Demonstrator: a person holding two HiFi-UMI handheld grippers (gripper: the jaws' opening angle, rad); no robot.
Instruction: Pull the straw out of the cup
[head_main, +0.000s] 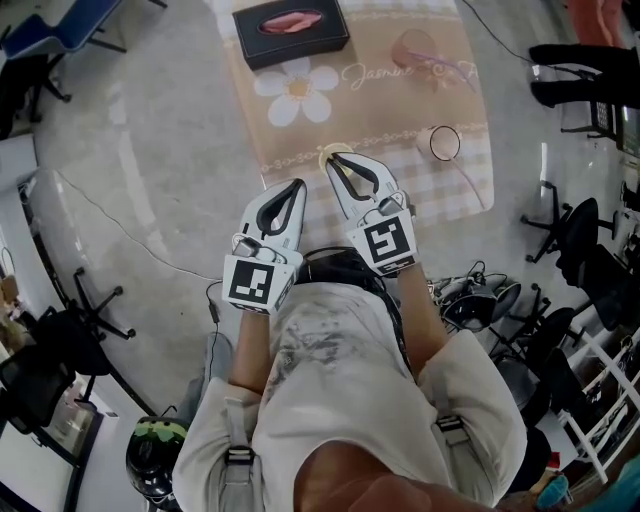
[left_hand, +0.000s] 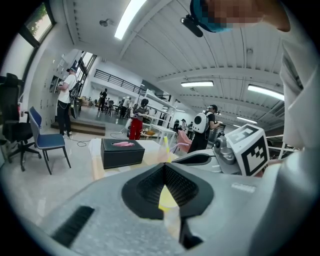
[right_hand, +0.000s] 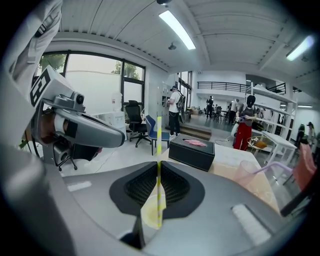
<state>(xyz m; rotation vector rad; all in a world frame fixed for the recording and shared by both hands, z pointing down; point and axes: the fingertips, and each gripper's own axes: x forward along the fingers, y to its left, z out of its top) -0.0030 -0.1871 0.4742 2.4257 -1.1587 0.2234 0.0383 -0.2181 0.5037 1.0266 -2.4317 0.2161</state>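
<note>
A yellow-and-white striped straw (right_hand: 158, 135) stands upright between the pads of my right gripper (right_hand: 158, 164), which is shut on it. Under its jaws shows the translucent yellow cup (right_hand: 149, 212). In the head view the cup (head_main: 336, 150) sits at the near edge of the table, right at the tips of the right gripper (head_main: 332, 160). My left gripper (head_main: 298, 184) comes in from the left beside it. Its jaws meet at the tips (left_hand: 163, 166), with a yellowish translucent bit of the cup (left_hand: 168, 197) between the pads. The straw (left_hand: 165, 145) rises just beyond them.
A beige flowered cloth (head_main: 300, 140) covers the table. A black tissue box (head_main: 290, 30) stands at its far side, with a pink cup (head_main: 420, 48) to the right. Another clear cup (head_main: 445, 143) with a purple straw stands right. Office chairs (head_main: 570, 230) and cables crowd the floor at the right.
</note>
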